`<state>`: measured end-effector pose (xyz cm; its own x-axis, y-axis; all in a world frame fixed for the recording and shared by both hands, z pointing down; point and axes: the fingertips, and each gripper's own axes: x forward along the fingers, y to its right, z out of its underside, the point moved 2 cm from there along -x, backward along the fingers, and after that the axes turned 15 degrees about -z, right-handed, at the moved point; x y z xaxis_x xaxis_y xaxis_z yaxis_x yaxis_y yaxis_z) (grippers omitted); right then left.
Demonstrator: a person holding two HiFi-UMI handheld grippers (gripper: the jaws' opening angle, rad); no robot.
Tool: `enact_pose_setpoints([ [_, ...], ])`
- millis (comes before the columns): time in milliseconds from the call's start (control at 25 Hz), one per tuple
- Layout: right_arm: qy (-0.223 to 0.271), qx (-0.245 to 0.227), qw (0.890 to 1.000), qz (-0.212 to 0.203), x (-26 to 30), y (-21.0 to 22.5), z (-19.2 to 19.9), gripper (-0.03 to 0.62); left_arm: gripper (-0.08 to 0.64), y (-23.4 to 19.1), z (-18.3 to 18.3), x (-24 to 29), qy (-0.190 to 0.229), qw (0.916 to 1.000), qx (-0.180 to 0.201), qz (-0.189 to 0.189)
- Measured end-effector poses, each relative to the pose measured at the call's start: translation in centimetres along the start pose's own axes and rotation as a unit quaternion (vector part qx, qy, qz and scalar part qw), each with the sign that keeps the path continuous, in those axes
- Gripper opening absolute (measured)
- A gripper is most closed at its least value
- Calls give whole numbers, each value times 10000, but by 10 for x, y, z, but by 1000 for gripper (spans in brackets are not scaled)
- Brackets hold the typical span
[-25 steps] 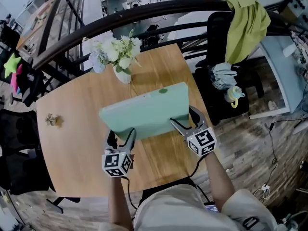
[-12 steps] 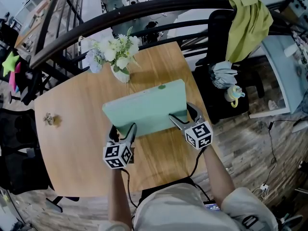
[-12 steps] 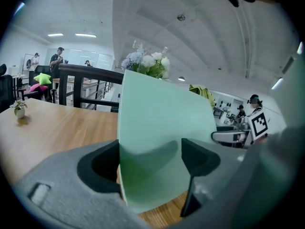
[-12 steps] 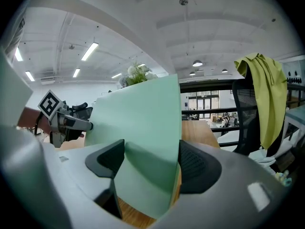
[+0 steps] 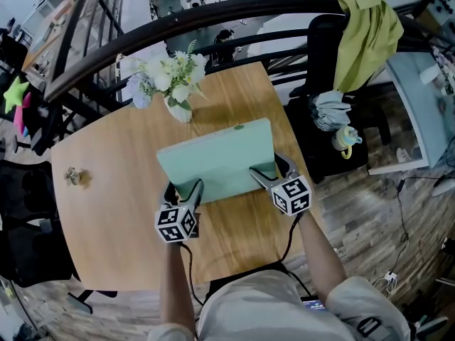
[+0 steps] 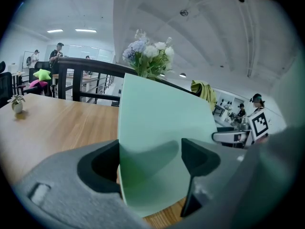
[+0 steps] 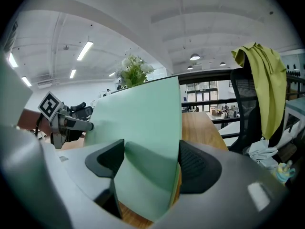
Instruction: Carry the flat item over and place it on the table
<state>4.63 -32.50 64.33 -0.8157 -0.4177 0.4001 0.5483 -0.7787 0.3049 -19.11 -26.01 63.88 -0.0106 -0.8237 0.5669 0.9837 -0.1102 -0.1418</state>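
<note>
Holding the flat green panel point(image 5: 217, 160) tilted over the tabletop point(image 5: 106, 212), my left gripper point(image 5: 183, 192) and right gripper point(image 5: 270, 170) each have fingers clamped on its near edge. I judge placing is in hand; next, lower it level, then release.

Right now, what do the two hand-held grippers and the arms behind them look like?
The left hand-held gripper and right hand-held gripper match: grey curved jaw shells with black inner pads, each carrying a white cube with black square markers. A black cable trails from each. The forearms have no sleeves over them; the person wears a light shirt.
</note>
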Motion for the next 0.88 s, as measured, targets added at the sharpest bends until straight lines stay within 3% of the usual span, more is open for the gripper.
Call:
enact_pose_setpoints([
  [880, -149, 405, 9990, -64, 20, 15, 11, 368, 410, -7, 1, 25, -181, 9998, -50, -46],
])
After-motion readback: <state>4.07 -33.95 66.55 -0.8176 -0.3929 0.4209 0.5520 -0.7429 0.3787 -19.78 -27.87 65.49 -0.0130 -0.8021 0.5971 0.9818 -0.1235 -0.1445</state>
